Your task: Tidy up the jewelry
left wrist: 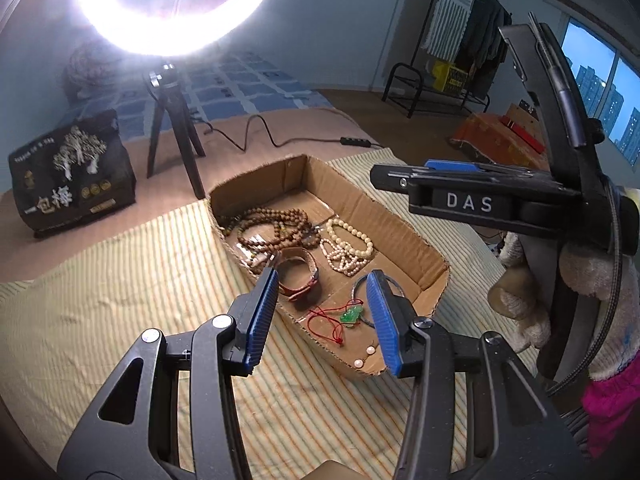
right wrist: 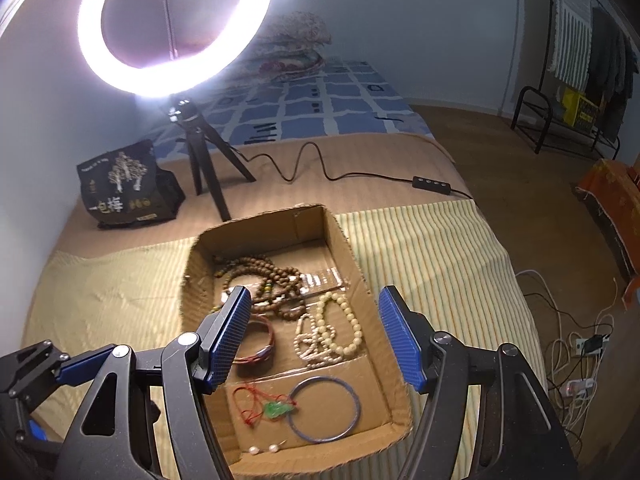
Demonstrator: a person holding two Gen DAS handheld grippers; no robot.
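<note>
A shallow cardboard box (left wrist: 424, 252) (right wrist: 360, 280) lies on a striped cloth. In it lie brown wooden beads (left wrist: 276, 226) (right wrist: 264, 280), cream pearl strands (left wrist: 348, 248) (right wrist: 332, 332), a red leather bracelet (left wrist: 300, 276) (right wrist: 260, 344), a green pendant on a red cord (left wrist: 350, 315) (right wrist: 278, 409), a blue bangle (right wrist: 324, 410) and two pearl earrings (left wrist: 366, 356) (right wrist: 264, 449). My left gripper (left wrist: 322, 316) is open and empty, just above the box's near end. My right gripper (right wrist: 314, 340) is open and empty above the box; it shows at the right in the left wrist view (left wrist: 468, 196).
A lit ring light on a tripod (left wrist: 172, 128) (right wrist: 200, 148) stands behind the box, its cable (right wrist: 340, 176) trailing right. A black printed bag (left wrist: 72, 176) (right wrist: 128, 184) sits at back left. Cables and power strips (right wrist: 580, 360) lie on the floor at right.
</note>
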